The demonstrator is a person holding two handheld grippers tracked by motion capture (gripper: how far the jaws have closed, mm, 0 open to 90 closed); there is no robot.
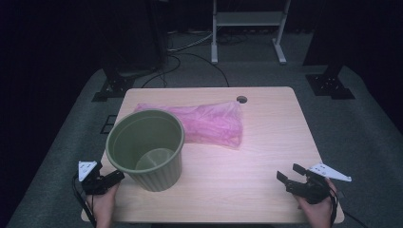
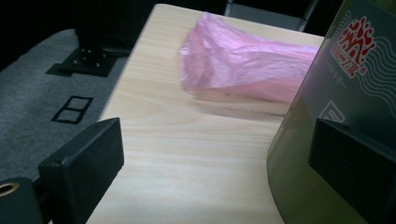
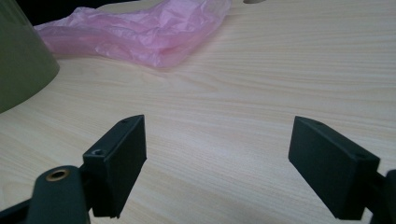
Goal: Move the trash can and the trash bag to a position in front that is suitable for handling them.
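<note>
Left hand-held gripper (image 1: 105,179) sits at the near-left bench edge, jaws apart, nothing between them; one jaw is close against the wall of the olive-green ribbed plastic bucket (image 1: 146,148), looks like it is lined up to steady or grab it, though contact can't be confirmed. Right hand-held gripper (image 1: 291,176) rests near the near-right corner, jaws wide apart over bare wood, well apart from everything — a waiting pose, probably. Bucket stands upright, open end up, at front-left of the light wooden bench (image 1: 266,142). Crumpled pink thin plastic bag (image 1: 209,124) lies flat just behind the bucket, toward the far edge, likely meant as its liner.

Left gripper view shows a red logo and printed label (image 2: 357,39) on the bucket's side, unseen from above. High view shows the bucket's empty inside and a round cable hole (image 1: 242,99) beyond the bag. Right gripper view shows the bag's open, wrinkled end (image 3: 187,28) up close.
</note>
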